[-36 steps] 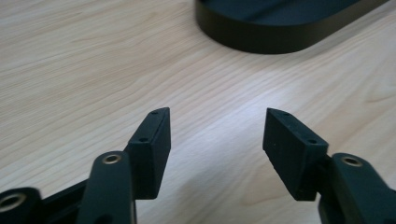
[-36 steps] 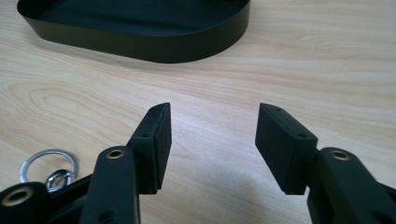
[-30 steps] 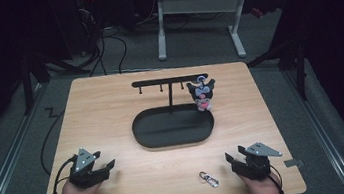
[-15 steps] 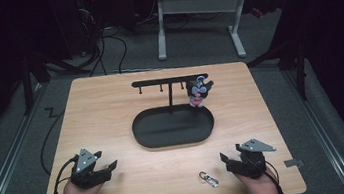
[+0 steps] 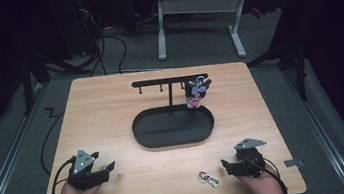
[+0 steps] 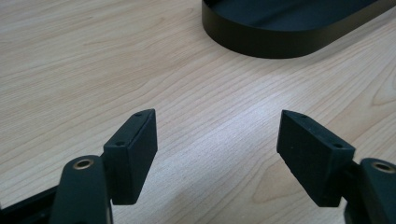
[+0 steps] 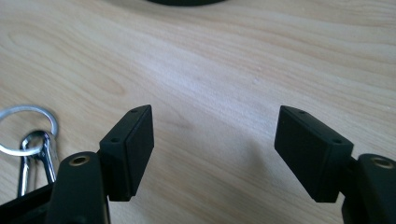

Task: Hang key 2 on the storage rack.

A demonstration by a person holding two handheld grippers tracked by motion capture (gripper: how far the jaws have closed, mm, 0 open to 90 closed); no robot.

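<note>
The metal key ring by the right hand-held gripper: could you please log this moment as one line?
left hand-held gripper: open, empty | right hand-held gripper: open, empty | key ring: on table, beside right jaws

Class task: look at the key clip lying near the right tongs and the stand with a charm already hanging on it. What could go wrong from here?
1. The key clip lies flat on the table, left of the open right tongs; its thin ring may slip from the pads.
2. Hanging it could knock the charm off the stand.
3. The open left tongs hold nothing, so the stand is unsteadied.
</note>
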